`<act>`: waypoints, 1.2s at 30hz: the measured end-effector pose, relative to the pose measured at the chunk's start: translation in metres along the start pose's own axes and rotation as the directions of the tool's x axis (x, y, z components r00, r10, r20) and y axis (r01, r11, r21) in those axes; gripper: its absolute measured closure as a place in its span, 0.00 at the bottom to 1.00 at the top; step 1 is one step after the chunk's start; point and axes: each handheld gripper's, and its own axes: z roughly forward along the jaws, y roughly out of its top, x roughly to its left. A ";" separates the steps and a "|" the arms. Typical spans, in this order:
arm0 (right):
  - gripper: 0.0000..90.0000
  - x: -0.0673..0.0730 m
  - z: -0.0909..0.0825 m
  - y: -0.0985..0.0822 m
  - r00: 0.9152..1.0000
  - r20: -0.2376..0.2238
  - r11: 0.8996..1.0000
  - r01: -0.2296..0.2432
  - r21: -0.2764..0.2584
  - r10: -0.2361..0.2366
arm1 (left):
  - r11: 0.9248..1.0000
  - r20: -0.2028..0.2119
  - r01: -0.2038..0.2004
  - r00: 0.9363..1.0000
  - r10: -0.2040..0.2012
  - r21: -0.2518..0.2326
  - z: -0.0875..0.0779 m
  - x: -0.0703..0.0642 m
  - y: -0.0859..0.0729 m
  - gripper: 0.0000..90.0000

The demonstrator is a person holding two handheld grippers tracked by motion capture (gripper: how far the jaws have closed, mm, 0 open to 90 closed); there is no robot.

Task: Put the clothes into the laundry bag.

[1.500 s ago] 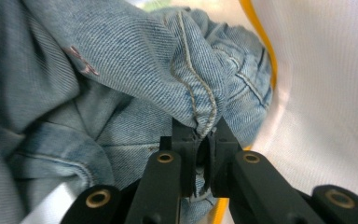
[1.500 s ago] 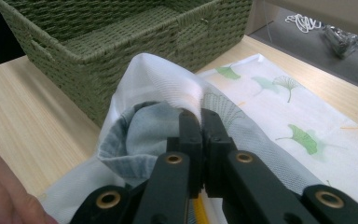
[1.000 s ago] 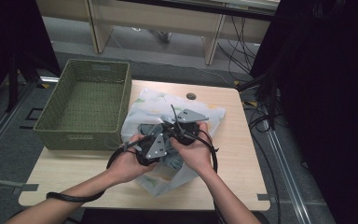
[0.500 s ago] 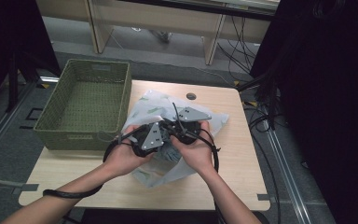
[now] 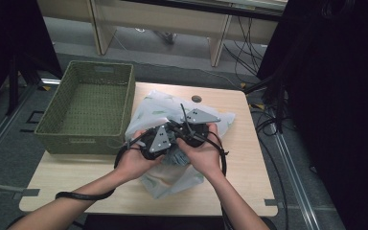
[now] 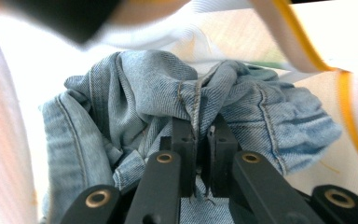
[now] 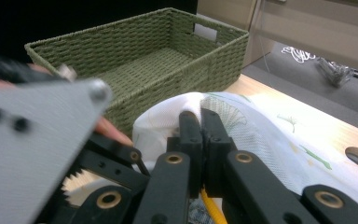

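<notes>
While both hand-held grippers meet over the middle of the light wooden tabletop (image 5: 249, 158), we work on a crumpled pair of light-blue denim jeans (image 6: 135, 107) sitting inside a thin white printed bag with a yellow edge (image 5: 158, 111). Our left hand-held gripper (image 6: 200, 140) is clenched on a seamed fold of the denim. Our right hand-held gripper (image 7: 199, 128) is clenched on the white fabric of the bag's rim, holding the mouth up.

We judge the jeans soft, floppy and fairly heavy for cloth; they will sag and drag rather than lift as one piece. A thick seam gives the surest bite. The bag is light and flimsy, likely to slide or collapse unless its rim is kept pinched.

In the high view, our hands sit close together, forearms coming in from six o'clock, left hand-held gripper (image 5: 155, 143) at nine o'clock of the right hand-held gripper (image 5: 191, 130). An empty green woven rectangular basket (image 5: 92, 98) stands at ten o'clock.
</notes>
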 end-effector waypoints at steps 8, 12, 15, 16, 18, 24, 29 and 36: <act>1.00 -0.003 -0.001 0.000 1.000 0.007 1.000 -0.005 -0.004 0.005 | 0.999 0.003 -0.008 1.000 0.008 0.035 0.021 0.000 -0.009 0.92; 1.00 -0.006 -0.002 -0.001 1.000 0.016 1.000 -0.013 -0.002 0.013 | 0.997 0.018 -0.023 1.000 0.022 0.076 0.033 -0.003 -0.017 0.91; 1.00 -0.008 -0.002 -0.002 0.999 0.023 0.999 -0.035 0.007 0.035 | 0.993 0.029 -0.038 0.999 0.035 0.110 0.041 -0.006 -0.025 0.90; 1.00 -0.009 -0.001 -0.003 1.000 0.022 1.000 -0.018 0.003 0.018 | 0.993 0.028 -0.034 0.999 0.031 0.116 0.043 -0.007 -0.027 0.90; 1.00 -0.010 -0.001 -0.003 0.999 0.023 1.000 -0.022 0.008 0.022 | 0.991 0.033 -0.035 0.999 0.031 0.128 0.045 -0.008 -0.030 0.89; 1.00 -0.011 0.001 -0.005 0.999 0.024 1.000 -0.021 0.014 0.021 | 0.989 0.033 -0.042 0.999 0.037 0.144 0.053 -0.007 -0.032 0.86; 1.00 -0.012 0.001 -0.006 0.999 0.027 1.000 -0.023 0.015 0.023 | 0.988 0.038 -0.075 0.997 0.070 0.138 0.050 -0.010 -0.033 0.66; 1.00 -0.013 0.000 -0.006 0.999 0.030 1.000 -0.024 0.015 0.024 | 0.988 0.041 -0.093 0.995 0.089 0.125 0.021 -0.015 -0.028 0.44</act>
